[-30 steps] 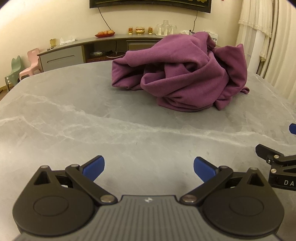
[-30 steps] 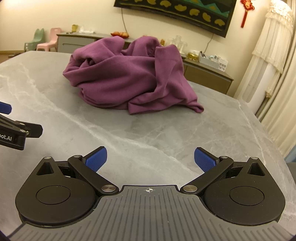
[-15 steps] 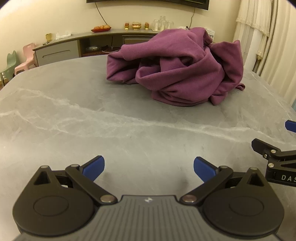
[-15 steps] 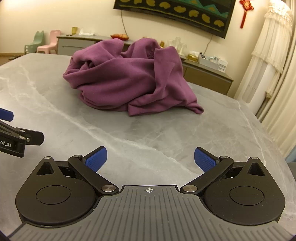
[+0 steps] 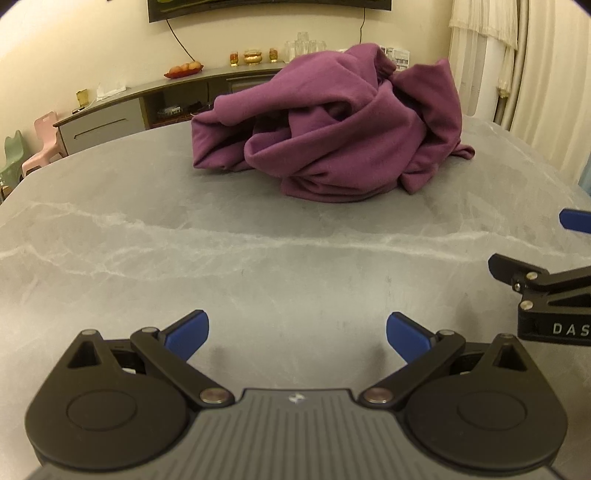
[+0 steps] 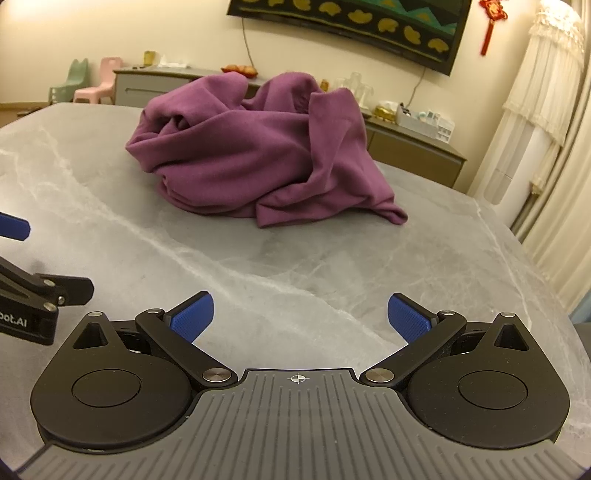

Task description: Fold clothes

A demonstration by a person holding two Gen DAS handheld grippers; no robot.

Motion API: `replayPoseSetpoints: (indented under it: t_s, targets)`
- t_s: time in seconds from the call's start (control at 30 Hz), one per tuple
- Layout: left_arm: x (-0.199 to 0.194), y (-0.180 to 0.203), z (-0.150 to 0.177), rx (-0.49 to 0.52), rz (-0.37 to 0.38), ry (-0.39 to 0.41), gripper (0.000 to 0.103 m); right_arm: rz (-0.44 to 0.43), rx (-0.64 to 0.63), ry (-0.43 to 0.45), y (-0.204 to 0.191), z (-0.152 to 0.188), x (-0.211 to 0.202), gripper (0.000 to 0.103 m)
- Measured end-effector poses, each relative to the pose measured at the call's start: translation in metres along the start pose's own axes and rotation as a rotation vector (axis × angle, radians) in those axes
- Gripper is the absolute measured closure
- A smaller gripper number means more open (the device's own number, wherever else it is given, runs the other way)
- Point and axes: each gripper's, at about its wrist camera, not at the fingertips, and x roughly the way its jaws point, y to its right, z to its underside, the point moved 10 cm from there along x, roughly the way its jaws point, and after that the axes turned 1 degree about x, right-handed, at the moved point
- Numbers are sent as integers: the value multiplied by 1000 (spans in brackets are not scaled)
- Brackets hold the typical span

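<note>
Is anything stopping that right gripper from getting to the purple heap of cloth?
Probably not. The right gripper is open, with only bare table between it and the cloth.

I see a grey marble worktop (image 5: 155, 236) with pale veins running across it. Behind it a long grey sideboard (image 5: 107, 123) stands against the cream wall, carrying a plate of orange fruit (image 5: 183, 69), gold ornaments (image 5: 253, 57) and clear glasses (image 5: 303, 45). Two small chairs, one pink (image 6: 99, 82) and one green (image 6: 70, 81), stand beside it. A dark patterned panel (image 6: 354, 18) hangs above; white curtains (image 6: 546, 110) hang at the right.
</note>
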Motion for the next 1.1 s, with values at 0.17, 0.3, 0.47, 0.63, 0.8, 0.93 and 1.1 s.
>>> replayPoseSetpoints:
  t_s: [0.17, 0.3, 0.47, 0.63, 0.8, 0.93, 1.1]
  targets:
    - [2, 0, 3, 5, 0, -12, 0, 0, -3, -3, -1, 1, 1, 2]
    - [4, 0, 3, 7, -7, -16, 0, 0, -6, -6, -2, 2, 2, 2]
    - [5, -2, 5, 2, -16, -27, 0, -1, -8, -9, -2, 2, 2, 2]
    - [4, -1, 6, 6, -10, -26, 1, -2, -7, -12, -2, 2, 3, 2]
    - [-1, 1, 4, -2, 12, -1, 45, -6, -15, -15, -3, 3, 3, 5]
    - [-8, -8, -1, -31, -35, 19, 102, -113, 60, -30, -3, 3, -1, 102]
    - [-22, -15, -11, -68, -18, 61, 101, -175, 131, 9, 1, -7, -13, 103]
